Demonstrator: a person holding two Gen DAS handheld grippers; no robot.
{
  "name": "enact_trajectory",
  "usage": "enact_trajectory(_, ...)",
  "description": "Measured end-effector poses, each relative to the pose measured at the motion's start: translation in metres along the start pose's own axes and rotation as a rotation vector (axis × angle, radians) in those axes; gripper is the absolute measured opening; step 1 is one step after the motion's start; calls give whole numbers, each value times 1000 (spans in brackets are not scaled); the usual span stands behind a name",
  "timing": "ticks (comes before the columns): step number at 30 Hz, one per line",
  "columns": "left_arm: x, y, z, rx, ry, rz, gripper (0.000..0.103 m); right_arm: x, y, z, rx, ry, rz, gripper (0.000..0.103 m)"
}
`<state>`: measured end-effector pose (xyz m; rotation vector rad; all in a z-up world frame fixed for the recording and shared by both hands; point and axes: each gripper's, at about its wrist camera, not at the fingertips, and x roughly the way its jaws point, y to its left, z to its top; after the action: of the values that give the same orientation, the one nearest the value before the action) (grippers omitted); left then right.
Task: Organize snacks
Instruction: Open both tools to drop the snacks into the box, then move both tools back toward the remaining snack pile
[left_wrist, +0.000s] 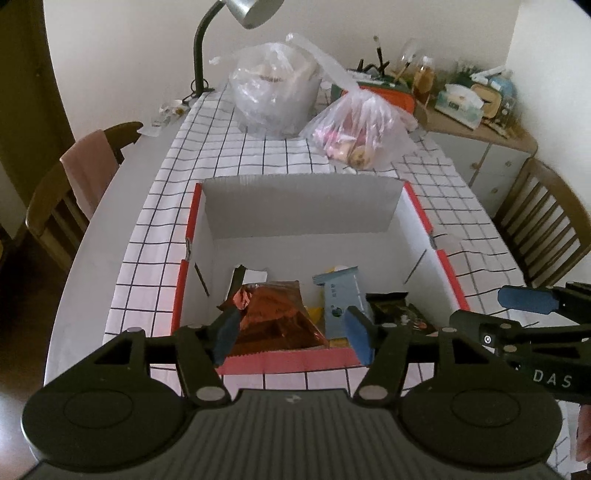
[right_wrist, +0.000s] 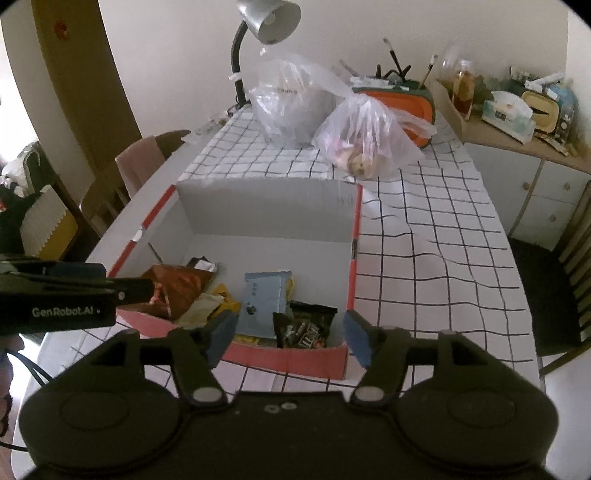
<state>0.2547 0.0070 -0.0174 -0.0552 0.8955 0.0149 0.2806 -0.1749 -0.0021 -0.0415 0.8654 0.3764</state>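
Observation:
An open white cardboard box with red edges (left_wrist: 417, 221) (right_wrist: 258, 210) stands on the checked tablecloth. Inside lie a shiny orange-brown snack bag (left_wrist: 273, 317) (right_wrist: 177, 284), a light blue packet (left_wrist: 341, 299) (right_wrist: 262, 299), a dark chocolate bag (left_wrist: 395, 310) (right_wrist: 303, 325) and yellow wrappers (right_wrist: 221, 299). My left gripper (left_wrist: 291, 334) is open and empty above the box's near edge. My right gripper (right_wrist: 288, 334) is open and empty just before the box's near right corner. The right gripper also shows at the left wrist view's right side (left_wrist: 528, 299).
Two clear plastic bags with snacks (left_wrist: 358, 129) (left_wrist: 273, 92) (right_wrist: 369, 136) (right_wrist: 291, 99) sit at the table's far end by a desk lamp (left_wrist: 201, 55) (right_wrist: 240, 59) and an orange container (right_wrist: 406, 103). Wooden chairs (left_wrist: 74, 195) (left_wrist: 546, 225) flank the table. A cluttered cabinet (right_wrist: 517, 122) stands at right.

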Motion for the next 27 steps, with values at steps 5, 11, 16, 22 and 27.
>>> enact_trajectory(5, -25, 3, -6, -15, -50, -13, 67, -23, 3, -5, 17, -25, 15, 75)
enact_trajectory(11, -55, 5, -13, -24, -94, -35, 71, -51, 9, -11, 29, -58, 23, 85)
enact_trajectory(16, -75, 8, -23, -22, -115, -62, 76, -69, 18, -17, 22, -75, 33, 97)
enact_trajectory(22, -89, 16, -41, -23, -123, -79, 79, -79, 27, -29, 26, -74, 30, 103)
enact_trajectory(27, -89, 26, -59, -33, -103, -79, 79, -75, 36, -47, 10, -39, 11, 103)
